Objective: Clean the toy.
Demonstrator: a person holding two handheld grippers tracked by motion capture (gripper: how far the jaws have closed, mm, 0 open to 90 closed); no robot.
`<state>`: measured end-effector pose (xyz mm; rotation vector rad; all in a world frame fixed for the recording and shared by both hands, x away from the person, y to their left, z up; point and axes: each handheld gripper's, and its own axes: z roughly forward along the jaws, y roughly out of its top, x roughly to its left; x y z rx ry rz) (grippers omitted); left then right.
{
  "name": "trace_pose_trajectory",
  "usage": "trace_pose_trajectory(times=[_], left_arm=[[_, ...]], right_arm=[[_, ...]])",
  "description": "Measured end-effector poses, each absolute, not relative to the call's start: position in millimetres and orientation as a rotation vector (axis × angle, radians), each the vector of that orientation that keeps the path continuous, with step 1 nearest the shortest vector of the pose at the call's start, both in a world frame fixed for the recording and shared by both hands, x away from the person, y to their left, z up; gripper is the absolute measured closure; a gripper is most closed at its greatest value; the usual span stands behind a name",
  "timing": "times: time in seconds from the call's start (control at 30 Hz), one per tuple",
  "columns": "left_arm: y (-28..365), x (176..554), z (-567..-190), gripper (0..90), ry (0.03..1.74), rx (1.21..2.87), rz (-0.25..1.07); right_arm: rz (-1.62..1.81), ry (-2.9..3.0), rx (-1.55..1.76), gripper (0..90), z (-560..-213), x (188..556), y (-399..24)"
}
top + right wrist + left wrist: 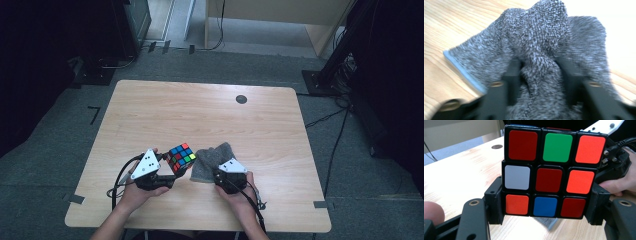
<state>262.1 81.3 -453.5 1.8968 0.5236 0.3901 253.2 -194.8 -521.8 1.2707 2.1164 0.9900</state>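
- Left gripper [167, 172] is clamping the black-framed, multicoloured plastic puzzle cube [181, 157] by its sides.
- Right gripper [220, 176], at its three o'clock, is pinching the bunched grey knitted cloth [212, 161]; wiping could twist the cube loose.

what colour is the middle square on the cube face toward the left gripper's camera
Dark red, clearest in the left gripper view on the cube.

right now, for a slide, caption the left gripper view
Left gripper clamps a scrambled Rubik's cube above the wooden table, red centre facing the camera.
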Motion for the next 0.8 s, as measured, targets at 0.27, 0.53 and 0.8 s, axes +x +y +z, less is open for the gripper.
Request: trace_pose_trajectory(times=[0.27, 0.53, 0.8], left_arm=[[76, 261, -454, 33.4, 0.496, 1.917, 0.394], [67, 258, -458, 33.5, 0.457, 1.960, 0.401], [50, 246, -448, 33.5, 0.379, 1.961, 0.371]], right_arm=[[1.096, 2.068, 1.340, 76.6, -508, 248, -216], [1.539, 1.894, 1.217, 76.6, -442, 224, -230], [1.789, 1.966, 1.105, 75.4, -417, 205, -203]])
